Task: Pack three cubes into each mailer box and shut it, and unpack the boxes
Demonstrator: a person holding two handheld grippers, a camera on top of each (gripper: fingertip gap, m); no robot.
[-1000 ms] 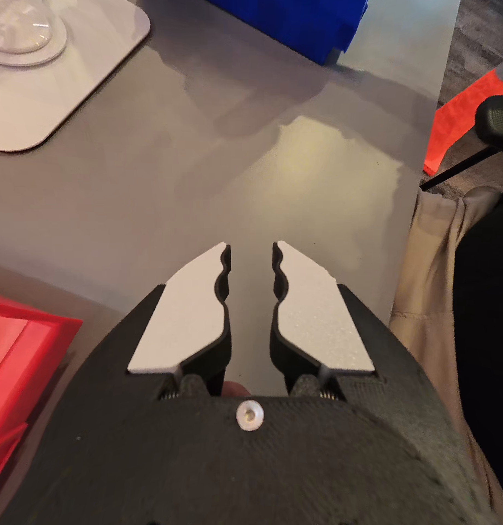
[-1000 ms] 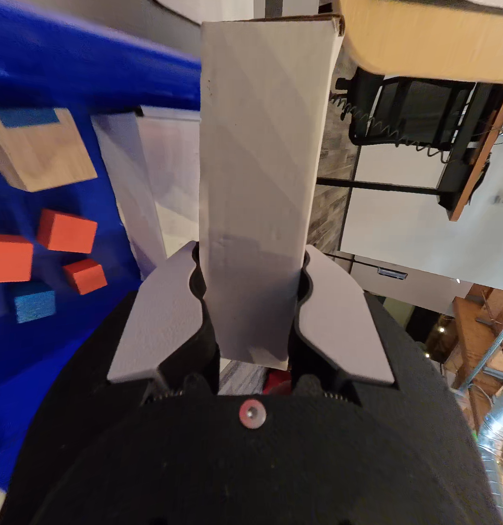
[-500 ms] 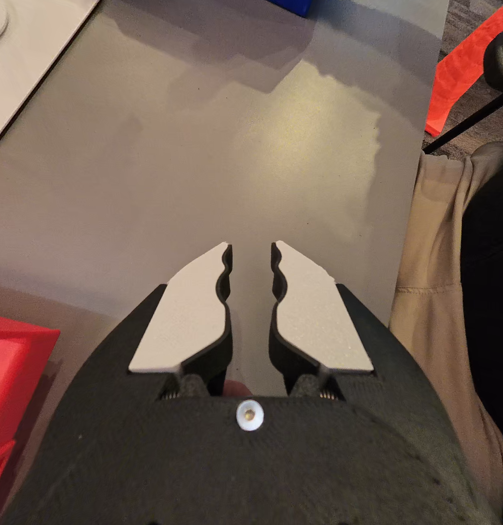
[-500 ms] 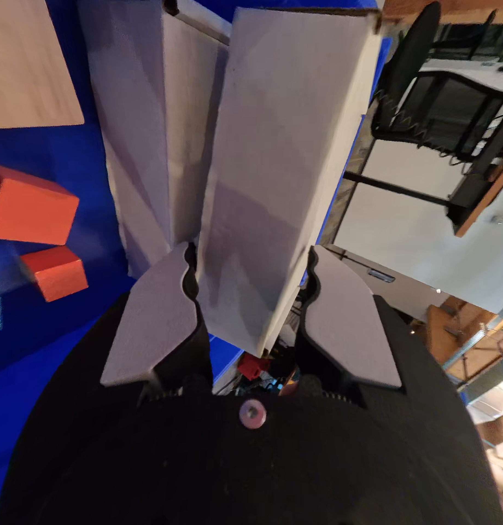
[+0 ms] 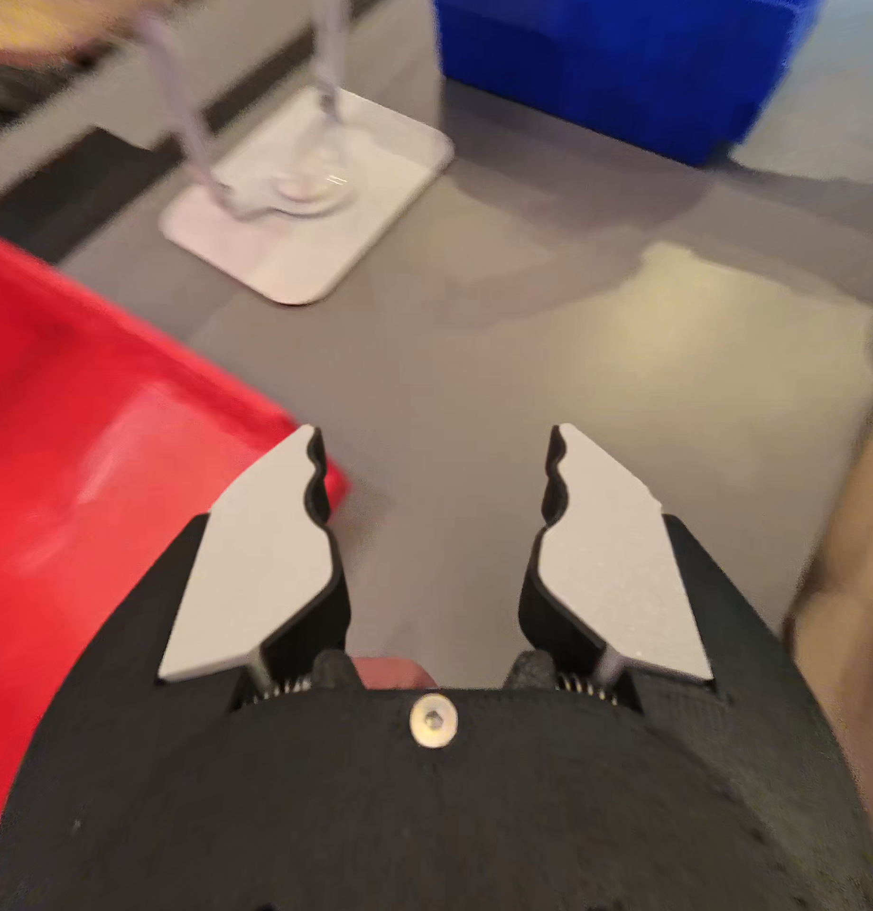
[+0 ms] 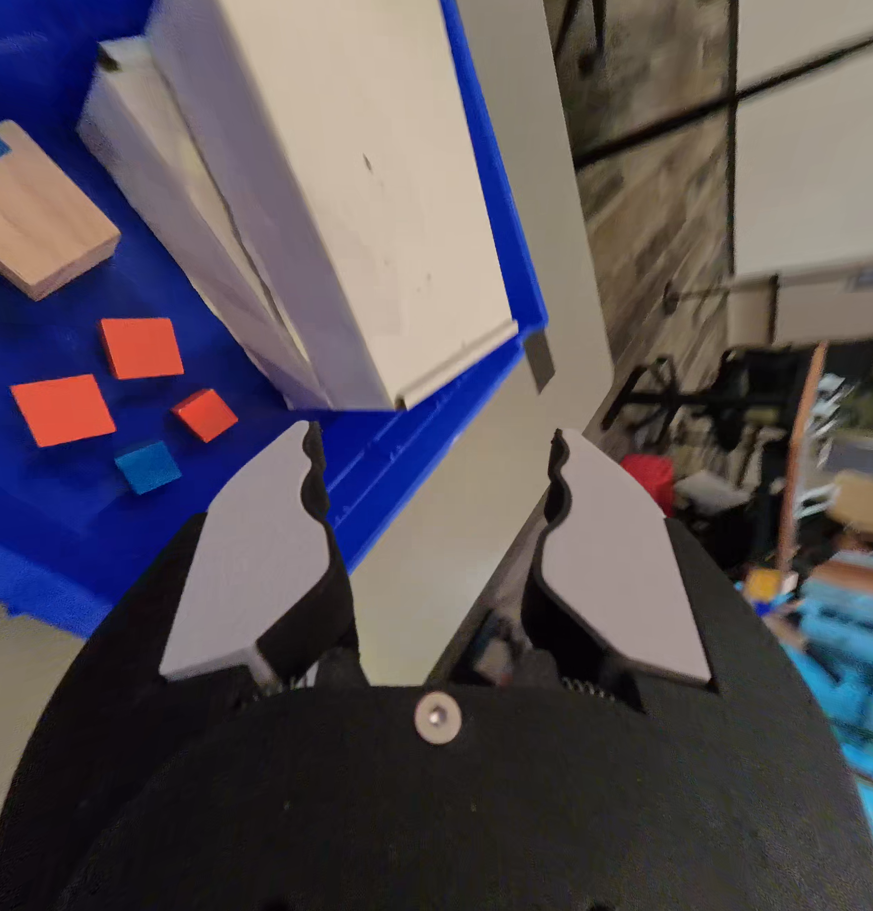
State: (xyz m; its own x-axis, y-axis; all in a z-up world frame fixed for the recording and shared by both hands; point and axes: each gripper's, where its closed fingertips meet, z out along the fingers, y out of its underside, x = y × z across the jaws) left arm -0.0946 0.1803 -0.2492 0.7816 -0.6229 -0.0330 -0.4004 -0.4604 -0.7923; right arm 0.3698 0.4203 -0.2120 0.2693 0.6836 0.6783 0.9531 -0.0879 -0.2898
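In the right wrist view, a white mailer box [image 6: 375, 197] stands on edge in the blue bin [image 6: 424, 443], against a second white box [image 6: 178, 207]. Orange cubes [image 6: 141, 347] [image 6: 62, 409] [image 6: 205, 414], a blue cube [image 6: 147, 467] and a wooden block [image 6: 35, 217] lie on the bin floor. My right gripper [image 6: 434, 438] is open and empty, just behind the bin's near wall. My left gripper [image 5: 434, 438] is open and empty above the grey table [image 5: 474, 345], next to a red bin [image 5: 104, 443].
A white flat stand base [image 5: 316, 207] with a clear dome sits at the back of the table. The blue bin [image 5: 622, 64] shows at the left view's top right. The table edge and the floor with chairs [image 6: 720, 394] lie right of the blue bin. My hands' fingertips stand some 50 cm from each other.
My right gripper has opened and let go of the white mailer box, which now stands in the blue bin, and has drawn back. My left gripper has opened wider and swung left toward the red bin.
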